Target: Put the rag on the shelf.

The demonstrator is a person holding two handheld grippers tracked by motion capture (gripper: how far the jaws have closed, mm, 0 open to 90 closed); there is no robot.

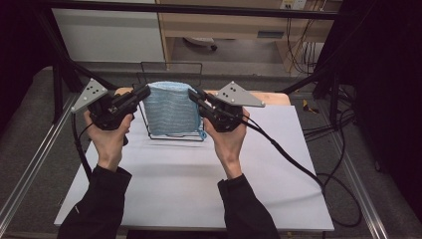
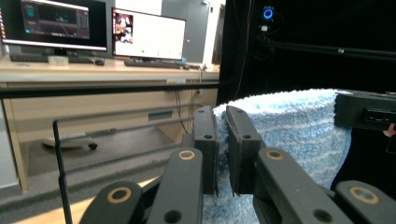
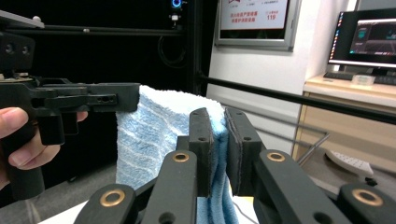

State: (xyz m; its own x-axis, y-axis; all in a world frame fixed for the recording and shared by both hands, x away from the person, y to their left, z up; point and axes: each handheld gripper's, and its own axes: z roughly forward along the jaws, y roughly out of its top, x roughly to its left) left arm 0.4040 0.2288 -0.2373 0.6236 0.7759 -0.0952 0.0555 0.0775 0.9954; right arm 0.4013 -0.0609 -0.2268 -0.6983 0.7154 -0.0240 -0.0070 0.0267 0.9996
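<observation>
We hold a light blue towel [image 1: 171, 109] by its two upper corners, one in each gripper, so that it hangs flat and spread like a sheet above the white table [image 1: 199, 174]. The left gripper [image 1: 144, 93] pinches the corner at 9 o'clock of the cloth and the right gripper [image 1: 193, 94] the corner at 3 o'clock; in both gripper views the jaws stand nearly together with terry cloth squeezed between the pads [image 2: 243, 135]. Gripping at the corners keeps the top edge taut and lets the lower edge hang free. A black wire rack [image 1: 171, 74] stands at 12 o'clock of the hands, just behind the towel, its foot frame on the table beneath the cloth; we judge that the towel is held level with the rack's top rail for draping over it.
</observation>
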